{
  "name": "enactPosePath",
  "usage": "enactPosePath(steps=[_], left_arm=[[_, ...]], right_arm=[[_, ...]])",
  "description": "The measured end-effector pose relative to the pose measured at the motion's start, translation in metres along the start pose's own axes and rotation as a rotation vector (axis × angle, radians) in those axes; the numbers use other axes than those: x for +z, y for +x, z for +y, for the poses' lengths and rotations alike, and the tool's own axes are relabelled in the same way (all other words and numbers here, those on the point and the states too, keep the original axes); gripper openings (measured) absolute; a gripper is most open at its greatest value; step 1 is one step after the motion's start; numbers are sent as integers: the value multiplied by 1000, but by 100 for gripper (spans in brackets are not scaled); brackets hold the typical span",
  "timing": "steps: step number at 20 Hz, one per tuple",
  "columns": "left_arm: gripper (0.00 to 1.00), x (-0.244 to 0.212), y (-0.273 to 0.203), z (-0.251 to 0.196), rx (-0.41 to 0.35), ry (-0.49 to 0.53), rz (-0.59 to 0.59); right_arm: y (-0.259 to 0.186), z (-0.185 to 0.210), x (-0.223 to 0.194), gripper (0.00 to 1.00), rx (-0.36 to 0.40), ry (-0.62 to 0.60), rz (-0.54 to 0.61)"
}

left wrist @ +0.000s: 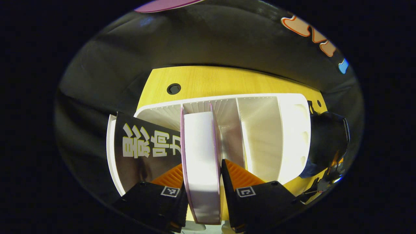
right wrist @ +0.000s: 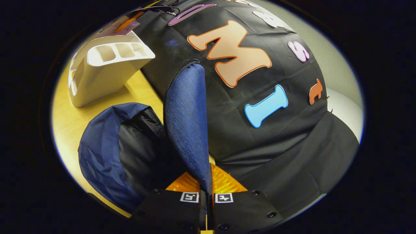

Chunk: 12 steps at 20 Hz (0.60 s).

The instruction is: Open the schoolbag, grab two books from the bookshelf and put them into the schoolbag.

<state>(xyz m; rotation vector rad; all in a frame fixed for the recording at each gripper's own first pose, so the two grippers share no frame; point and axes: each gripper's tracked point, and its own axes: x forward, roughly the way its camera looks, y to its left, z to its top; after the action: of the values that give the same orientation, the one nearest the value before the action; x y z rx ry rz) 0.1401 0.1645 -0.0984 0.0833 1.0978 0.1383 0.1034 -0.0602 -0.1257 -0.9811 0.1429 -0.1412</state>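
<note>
- Two claws are mine, and each one holds something.
- My left claw (left wrist: 202, 182) stands narrow around a thick book (left wrist: 201, 162) with pink cover; one finger presses each cover, and the white page edge faces me between them.
- This book stands upright in the white bookshelf (left wrist: 260, 130), straight ahead of my left claw.
- A black book (left wrist: 146, 146) with white characters leans just beside it, to the left of my left finger.
- The bookshelf stands on the yellow wooden table (left wrist: 221, 81), which continues beyond it.
- My right claw (right wrist: 206, 188) is closed tight on the blue flap (right wrist: 187, 120) of the schoolbag (right wrist: 107, 152); the flap rises upright from between my fingers.
- The open body of the schoolbag lies to the left of my right claw, close to it, with dark lining showing.
- Farther ahead to the left I see the bookshelf from its end.
</note>
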Motion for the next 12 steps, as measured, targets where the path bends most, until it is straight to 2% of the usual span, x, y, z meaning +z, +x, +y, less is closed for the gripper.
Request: enactPosePath(steps=[2,4,6,7,12], left_arm=[[46,-4,-2,-13,-61,-39,27],[38,-10,-2,-12,-41,-72,81],[37,-11,-2,-13,-34,-80,96],[37,-11,-2,-13,-30,-87,101],[37,-24,-10,-18,-27,-161,181]], right_arm=[[-1,0,0,4,-1,2,1],[-1,0,-1,7,-4,6,3],[-1,-1,-2,2,-6,11,4],[-2,-1,-2,4,-5,13,4],[-5,0,-3,4,-2,19,1]])
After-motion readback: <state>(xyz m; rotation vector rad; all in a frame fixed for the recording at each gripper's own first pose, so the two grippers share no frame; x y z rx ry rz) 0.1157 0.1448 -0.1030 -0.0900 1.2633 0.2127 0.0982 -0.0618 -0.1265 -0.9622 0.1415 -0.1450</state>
